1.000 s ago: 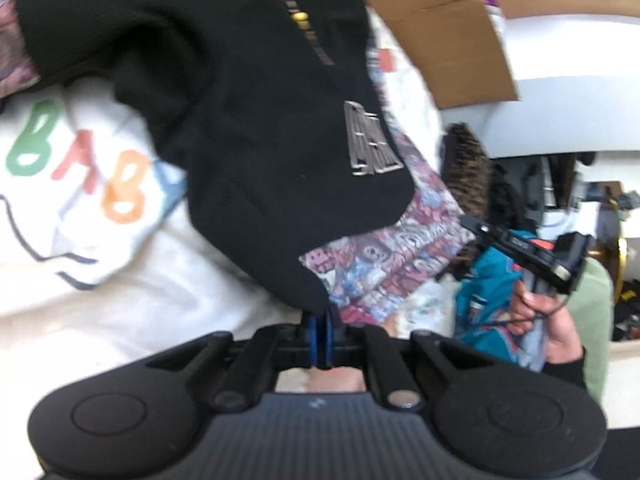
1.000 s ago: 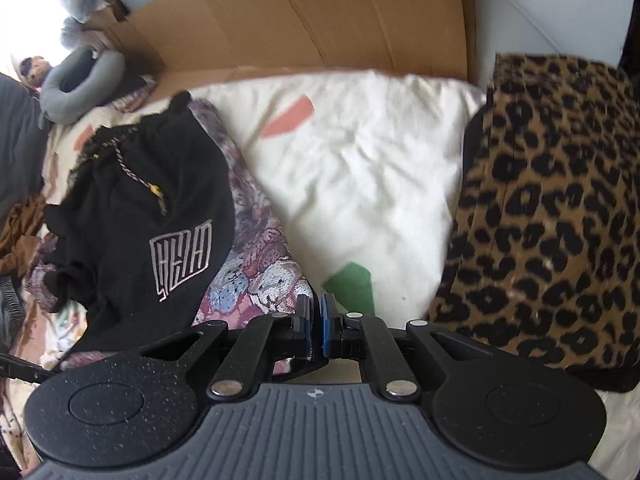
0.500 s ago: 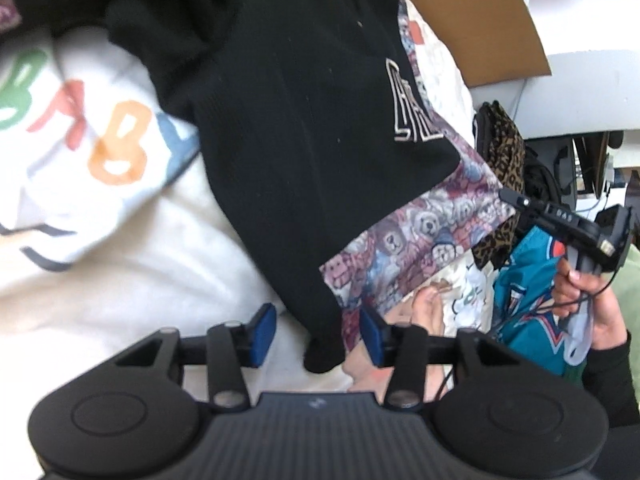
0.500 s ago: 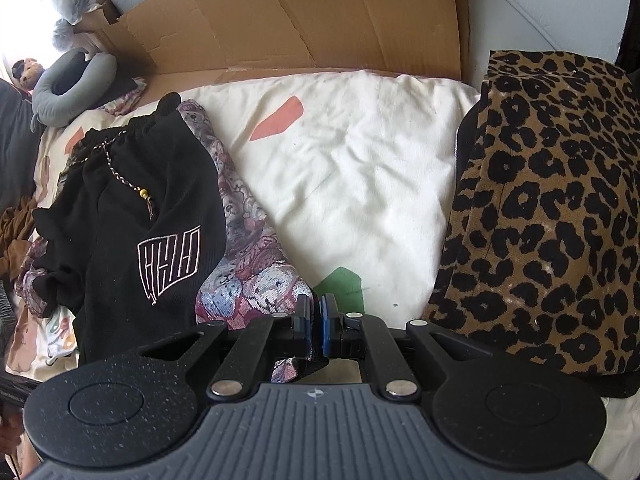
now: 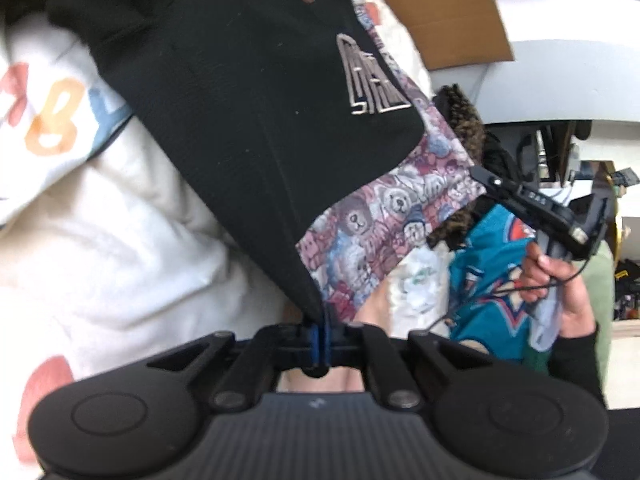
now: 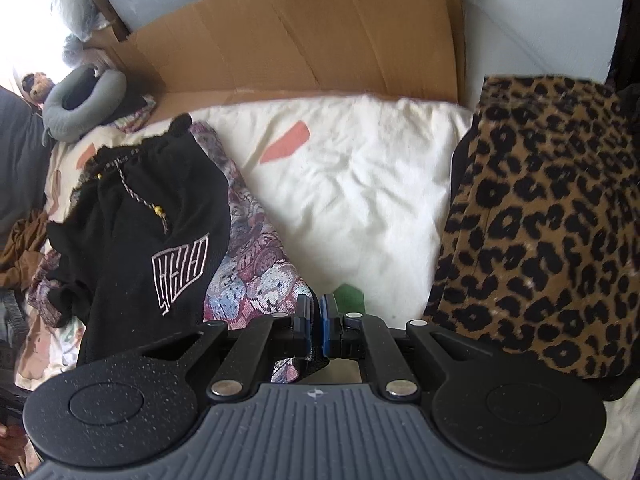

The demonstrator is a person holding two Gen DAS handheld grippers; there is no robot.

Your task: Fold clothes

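Left wrist view
Garments: one black garment [image 5: 248, 112] with pale logo, lying over one cartoon-print fabric [image 5: 384, 216] on white bedding [image 5: 120, 248].
Left gripper [image 5: 320, 340]: angled down, blue pads clamped on black garment's lower corner.
Right hand [image 5: 560, 284]: at right edge, wrapped round other gripper's handle.

Right wrist view
Garments: same two at left; one leopard-print piece [image 6: 552, 216] at right, well apart; one cardboard sheet [image 6: 304, 36] behind.
Right gripper [image 6: 316, 320]: tilted steeply down, pinching cartoon-print fabric's edge.
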